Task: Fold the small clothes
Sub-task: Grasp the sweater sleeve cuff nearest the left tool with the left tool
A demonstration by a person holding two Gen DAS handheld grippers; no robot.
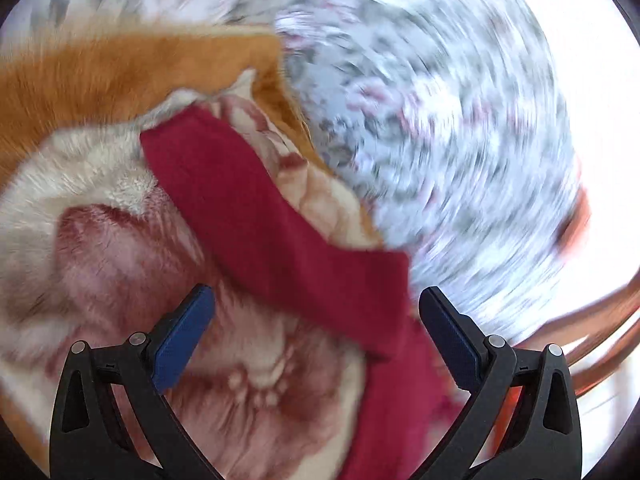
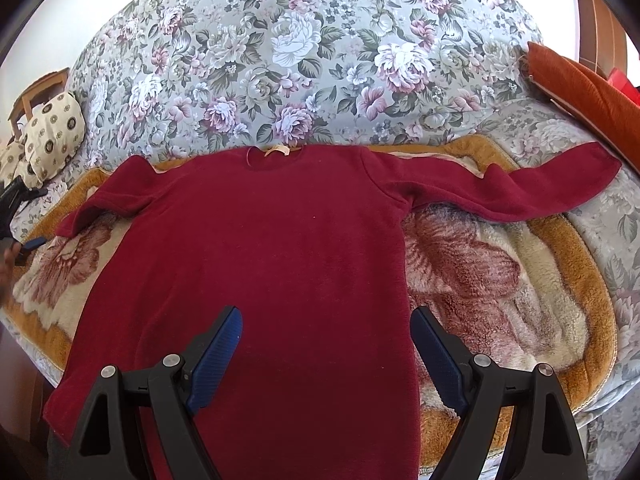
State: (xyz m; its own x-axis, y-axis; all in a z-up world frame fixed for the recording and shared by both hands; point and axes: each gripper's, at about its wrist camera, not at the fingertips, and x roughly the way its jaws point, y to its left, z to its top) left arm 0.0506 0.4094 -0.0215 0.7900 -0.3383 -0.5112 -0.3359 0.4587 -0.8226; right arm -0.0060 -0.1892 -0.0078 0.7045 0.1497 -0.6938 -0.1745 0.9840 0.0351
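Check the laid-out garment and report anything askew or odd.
The red top lies flat on the blanket, but unevenly: one sleeve stretches straight out while the other sleeve is bent back. No damage visible.

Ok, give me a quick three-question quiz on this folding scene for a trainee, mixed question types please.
1. True or false: the dark red long-sleeved fleece garment lies spread flat with both sleeves out.
2. Multiple choice: the garment rests directly on A) a bare wooden table, B) a plush cream and orange flower-patterned blanket, C) a metal tray.
3. Fill in: the jaws of the right gripper are ____, holding nothing.

Key: 1 true; 2 B; 3 open.
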